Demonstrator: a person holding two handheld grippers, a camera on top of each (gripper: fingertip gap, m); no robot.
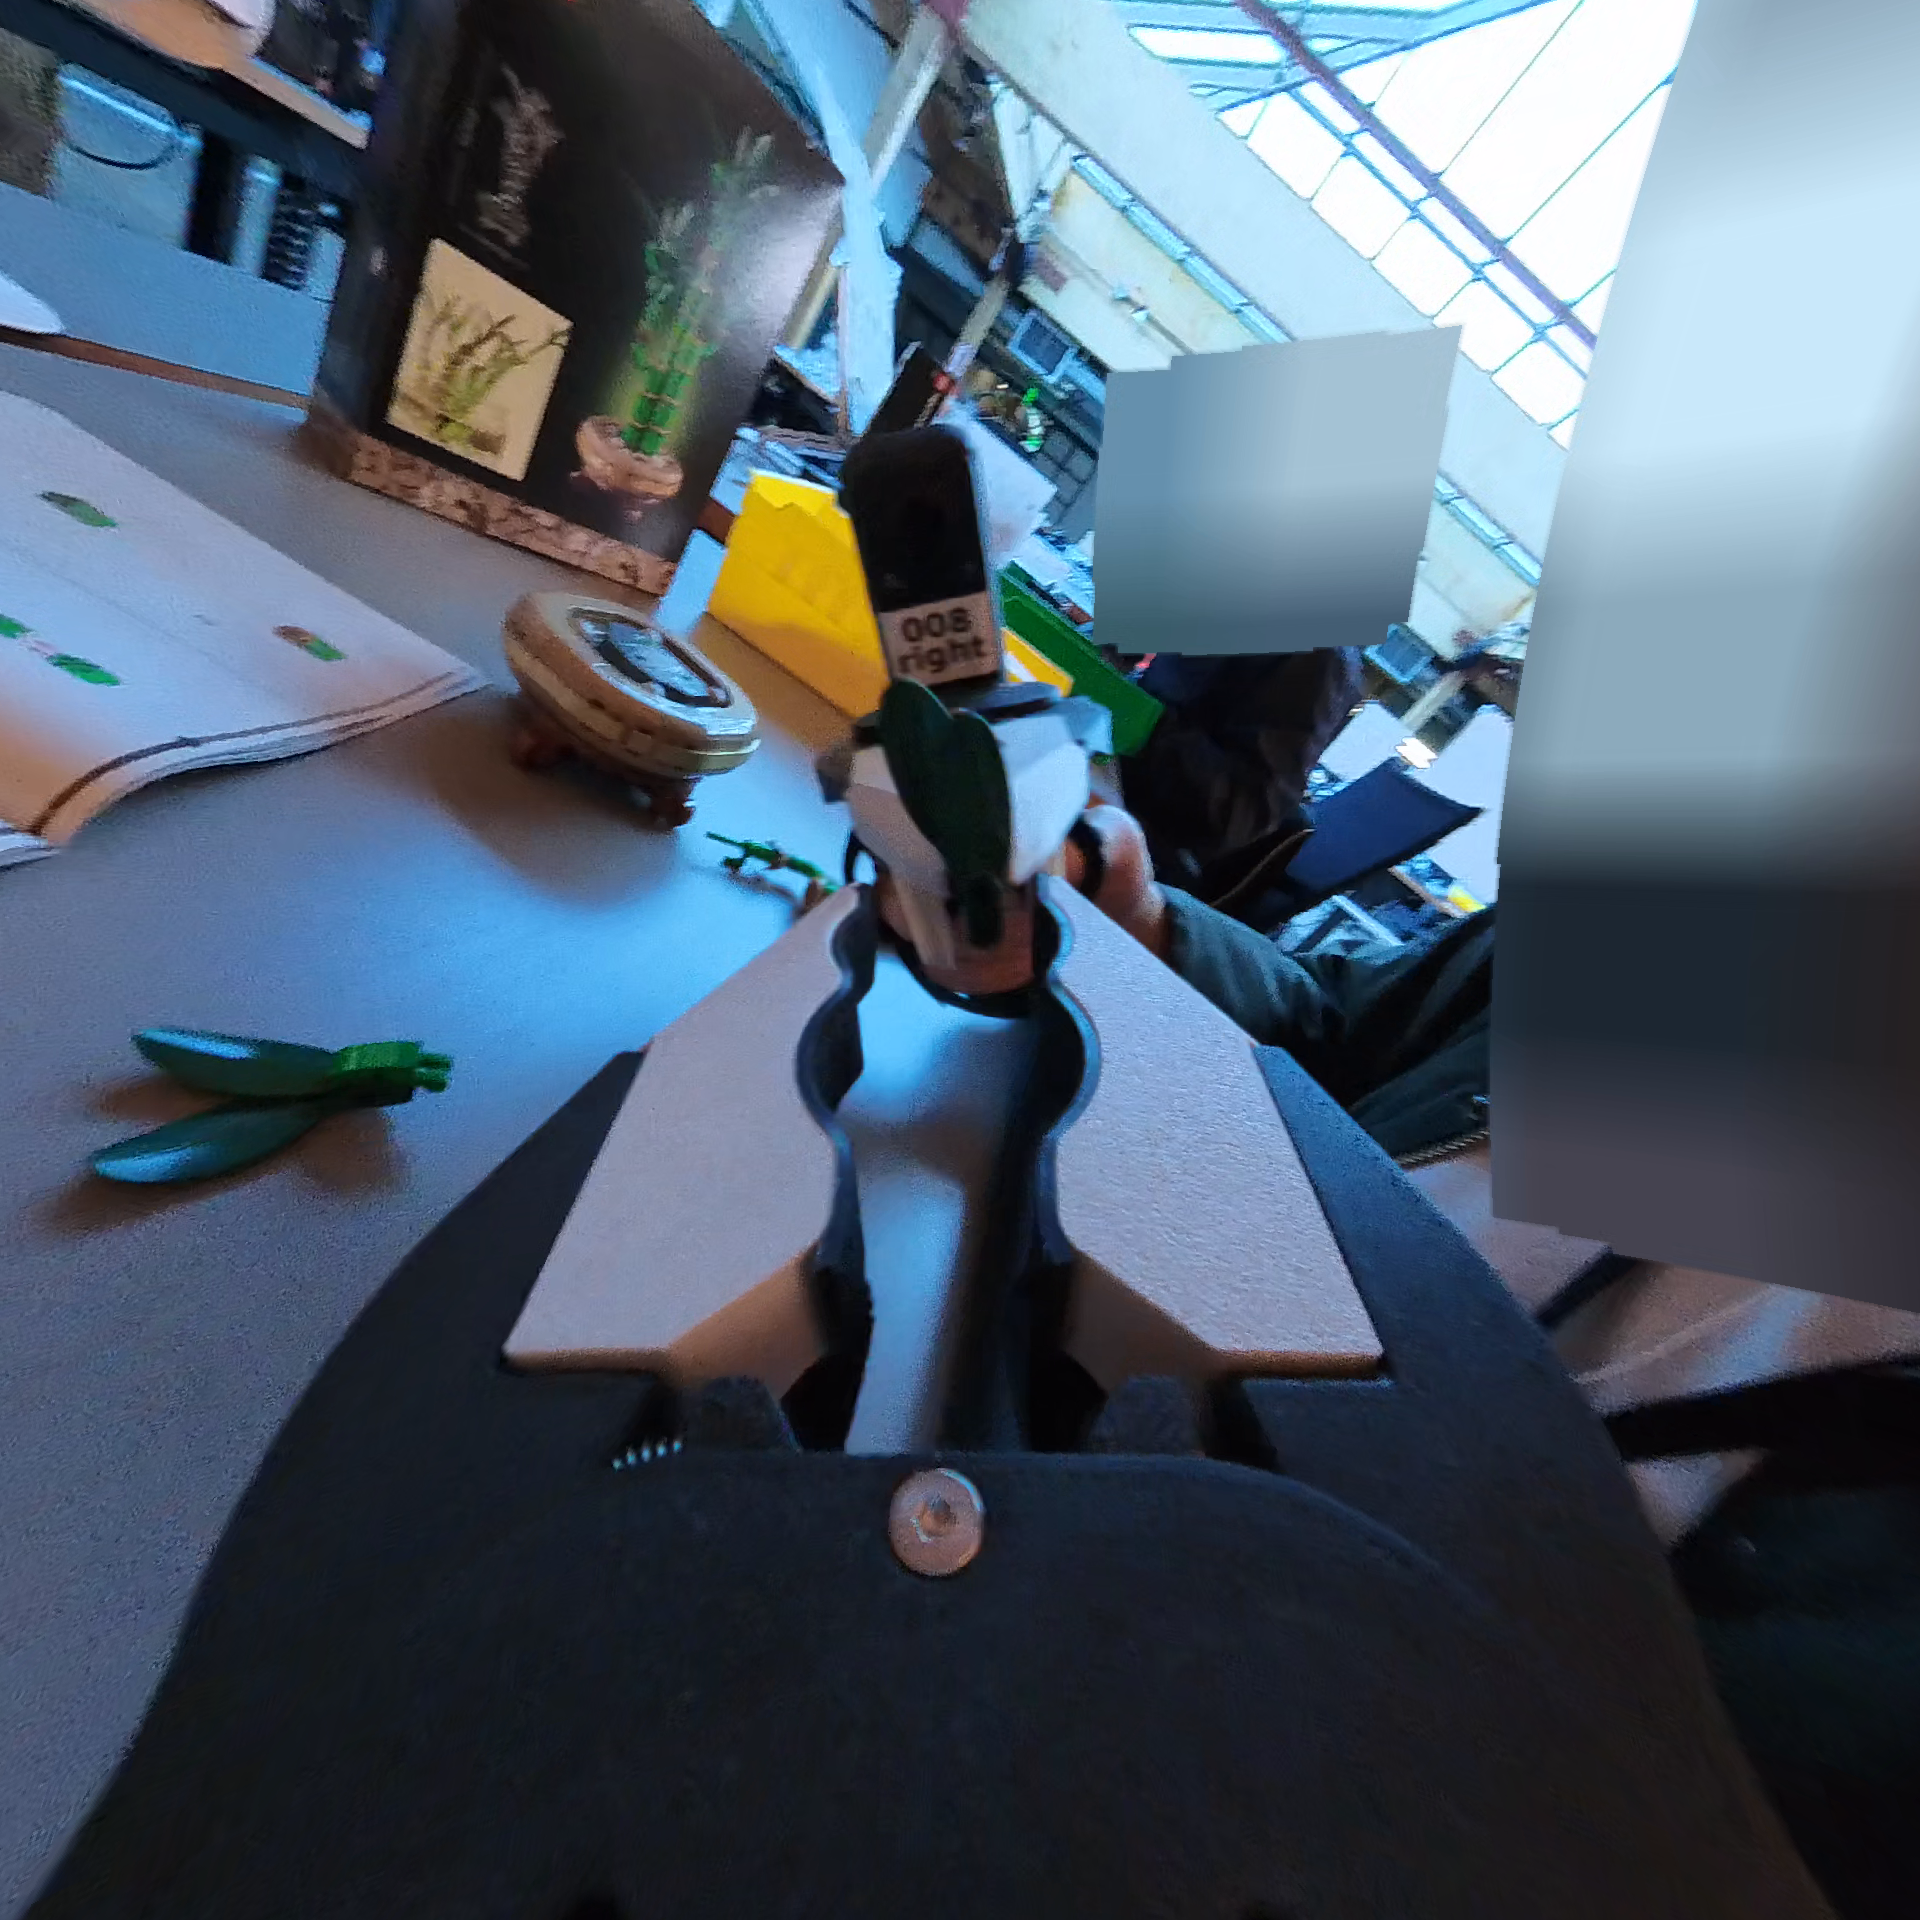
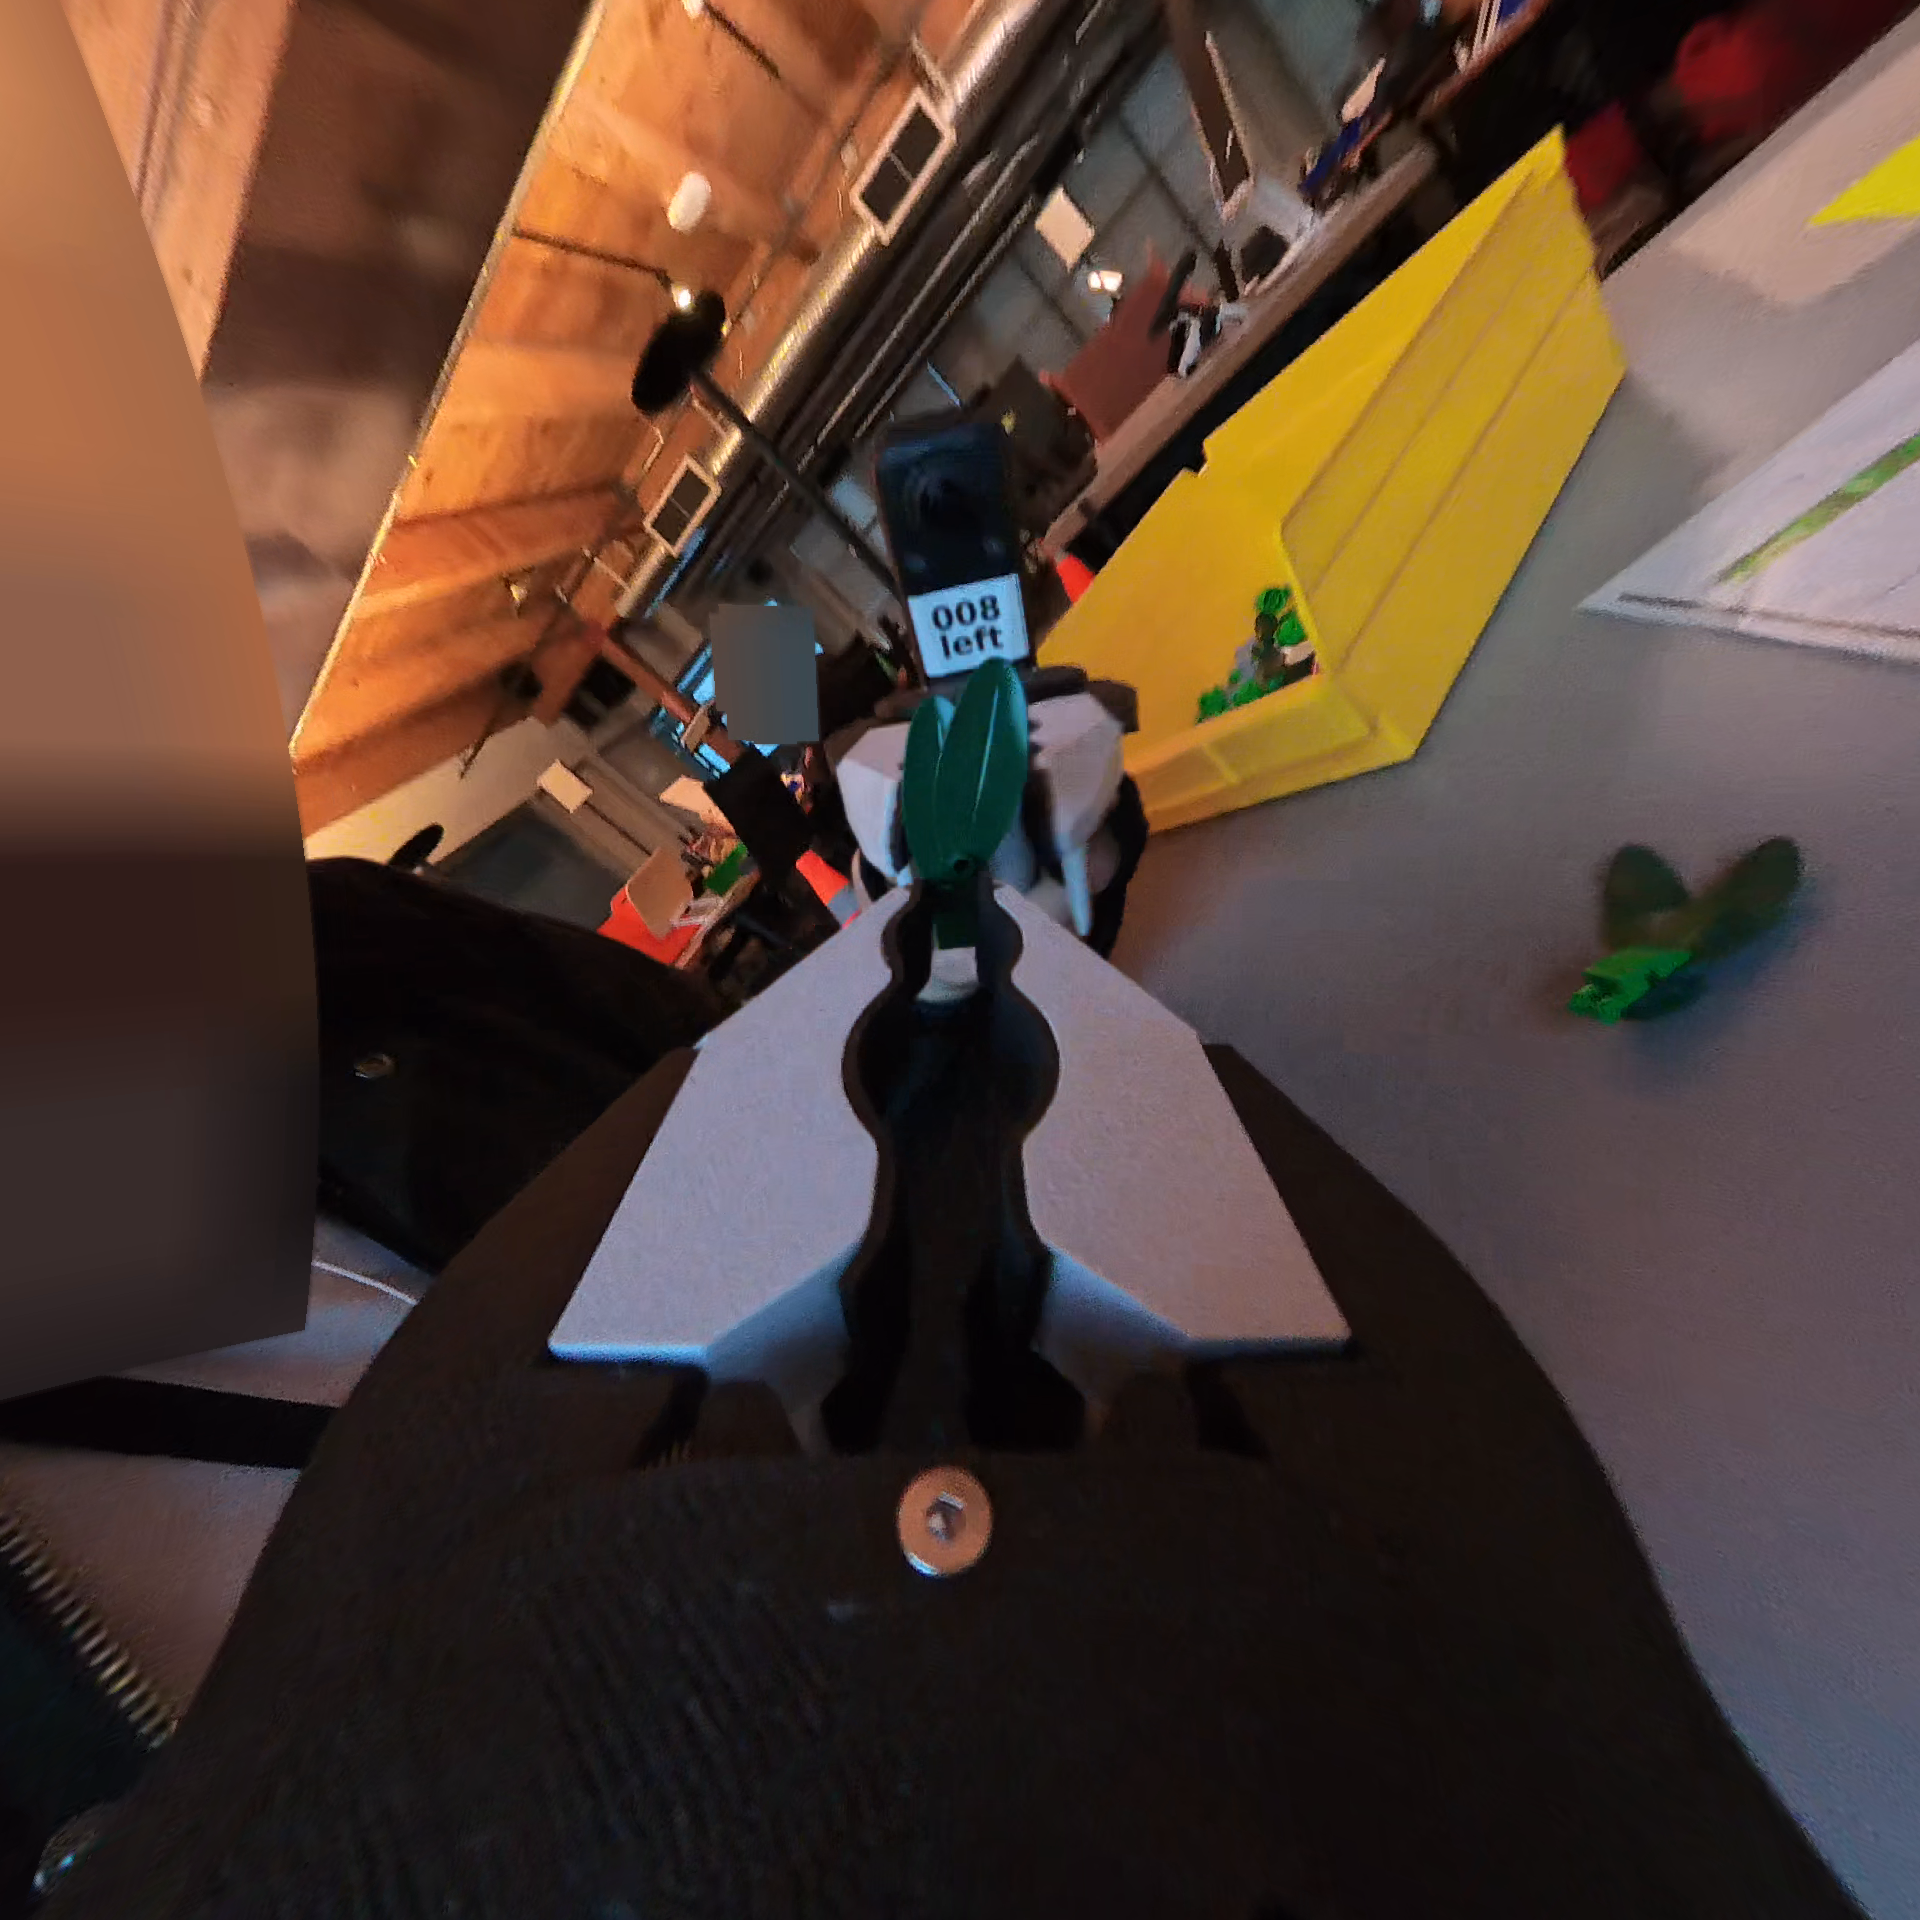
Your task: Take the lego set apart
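Note:
A dark green leaf piece [image 1: 948,800] stands in the air between my two grippers, which face each other tip to tip. My left gripper [image 1: 951,914] is closed around its lower end. My right gripper [image 2: 951,925] is shut on the pale stem end of the same leaf piece [image 2: 964,774]. In the left wrist view the right gripper's white fingers [image 1: 1049,790] show just behind the leaves. A loose leaf cluster [image 1: 281,1091] lies on the grey table [image 1: 416,935]; it also shows in the right wrist view [image 2: 1683,935]. The round tan pot base [image 1: 629,696] stands farther back.
A small green stem [image 1: 769,857] lies near the pot base. A yellow bin [image 2: 1403,520] with green pieces inside stands behind. The set's dark box [image 1: 561,312] and an open instruction booklet [image 1: 187,644] lie at the left. A hand [image 1: 1127,862] holds the right gripper. My left and right fingertips are right by each other.

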